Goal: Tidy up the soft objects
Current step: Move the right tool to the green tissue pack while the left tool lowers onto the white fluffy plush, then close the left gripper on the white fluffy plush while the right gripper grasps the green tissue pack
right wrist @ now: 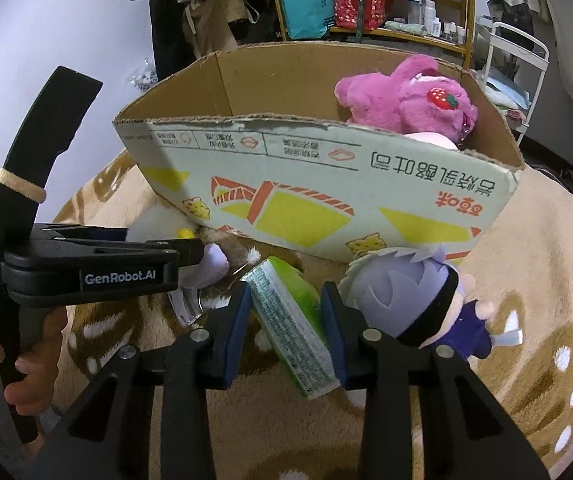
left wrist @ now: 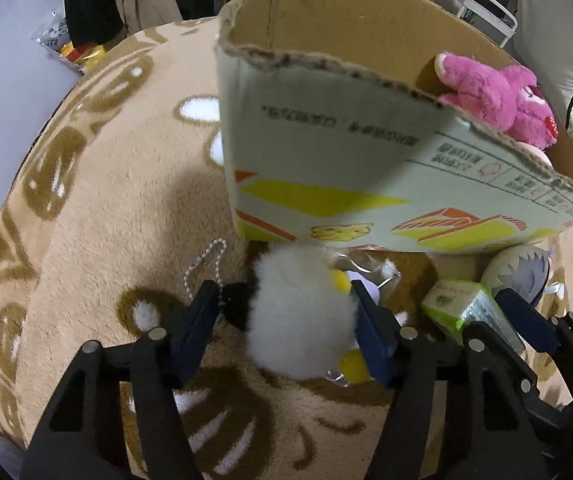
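A white fluffy plush [left wrist: 300,320] with yellow feet and a bead chain lies on the tan rug between the fingers of my left gripper [left wrist: 282,316]; the jaws stand wide around it and the left pad is clear of it. My right gripper [right wrist: 286,316] is shut on a green tissue pack [right wrist: 292,320], also seen in the left wrist view [left wrist: 462,306]. A grey-haired doll [right wrist: 418,296] lies just right of it. A pink plush bear [right wrist: 406,96] sits in the open cardboard box [right wrist: 326,184] just beyond both grippers.
The tan patterned rug [left wrist: 106,208] covers the surface. Shelves with bags and bottles [right wrist: 366,4] and hanging clothes stand behind the box. A white rack [right wrist: 518,52] is at the far right. A plastic packet [left wrist: 62,40] lies at the rug's far left edge.
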